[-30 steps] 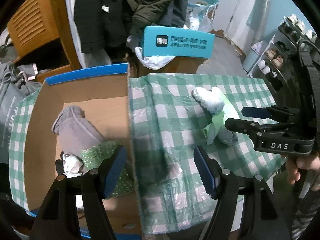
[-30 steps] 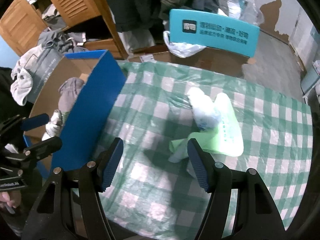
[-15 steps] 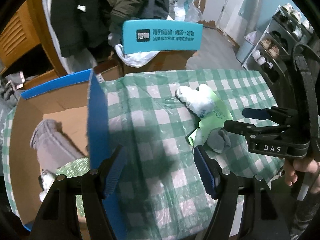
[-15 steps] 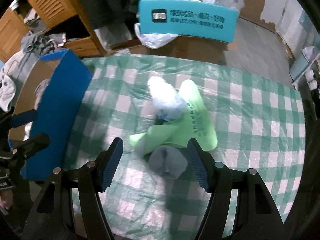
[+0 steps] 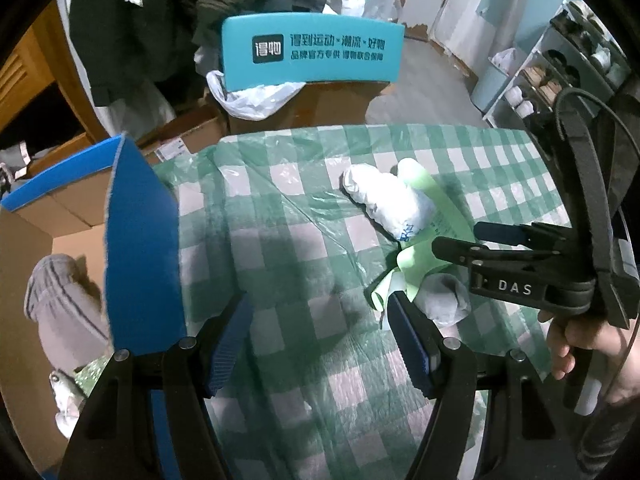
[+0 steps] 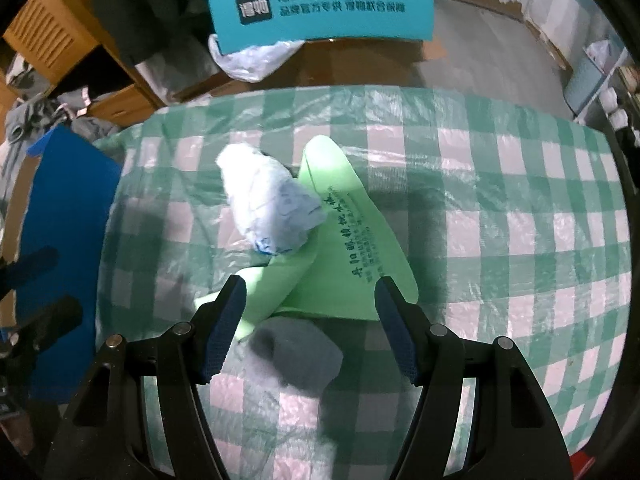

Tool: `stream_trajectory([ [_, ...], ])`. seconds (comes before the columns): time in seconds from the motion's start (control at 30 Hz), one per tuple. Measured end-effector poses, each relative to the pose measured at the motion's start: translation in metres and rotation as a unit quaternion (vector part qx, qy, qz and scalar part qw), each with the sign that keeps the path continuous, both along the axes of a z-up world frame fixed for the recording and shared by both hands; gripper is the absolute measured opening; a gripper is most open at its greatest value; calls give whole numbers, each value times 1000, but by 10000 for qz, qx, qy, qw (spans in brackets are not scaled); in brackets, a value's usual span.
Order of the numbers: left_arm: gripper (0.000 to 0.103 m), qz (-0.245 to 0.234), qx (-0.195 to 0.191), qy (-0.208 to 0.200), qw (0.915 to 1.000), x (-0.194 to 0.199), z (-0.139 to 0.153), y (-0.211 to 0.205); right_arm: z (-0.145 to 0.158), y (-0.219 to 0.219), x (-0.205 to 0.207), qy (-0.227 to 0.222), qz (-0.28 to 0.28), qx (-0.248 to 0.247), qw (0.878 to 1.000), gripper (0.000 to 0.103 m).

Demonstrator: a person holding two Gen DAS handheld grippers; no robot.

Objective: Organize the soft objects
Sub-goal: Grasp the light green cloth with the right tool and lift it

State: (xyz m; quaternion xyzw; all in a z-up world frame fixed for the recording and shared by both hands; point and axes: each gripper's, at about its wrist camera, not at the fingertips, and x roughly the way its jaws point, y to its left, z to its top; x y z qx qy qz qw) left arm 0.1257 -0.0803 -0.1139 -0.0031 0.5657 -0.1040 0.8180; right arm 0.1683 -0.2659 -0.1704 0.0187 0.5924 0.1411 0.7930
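A white rolled bundle [image 6: 268, 208] lies on a light green printed bag [image 6: 352, 256] on the green checked tablecloth [image 6: 520, 216]. A grey sock roll [image 6: 300, 354] lies just in front of the bag, between the jaws of my open right gripper [image 6: 310, 326]. The bundle [image 5: 386, 200], bag [image 5: 416, 256] and grey roll [image 5: 442, 300] also show in the left wrist view. My left gripper [image 5: 320, 340] is open and empty over the cloth, left of the pile. The right gripper [image 5: 476, 240] shows there from the side.
A cardboard box with a blue flap [image 5: 140, 248] stands at the left and holds grey clothing [image 5: 64, 312]. A teal printed box [image 6: 320, 6] and a plastic bag [image 6: 252, 60] sit beyond the table's far edge. A shoe rack [image 5: 560, 72] stands at the right.
Both grippers have moved right and forward, away from the box. The right gripper has closed in on the pile, so the grey roll now lies between its jaws.
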Motion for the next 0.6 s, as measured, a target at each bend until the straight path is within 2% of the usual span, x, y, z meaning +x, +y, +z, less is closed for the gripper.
stream_trajectory([
  [0.33,71,-119,-25,225,9997,12,-20,-8,-27,9,15,245,26,-45,9997,67],
  [0.6,71,-105,-89,352,9993,16,-28,-7,-43,14,22,300,-62,-349,9989,67],
])
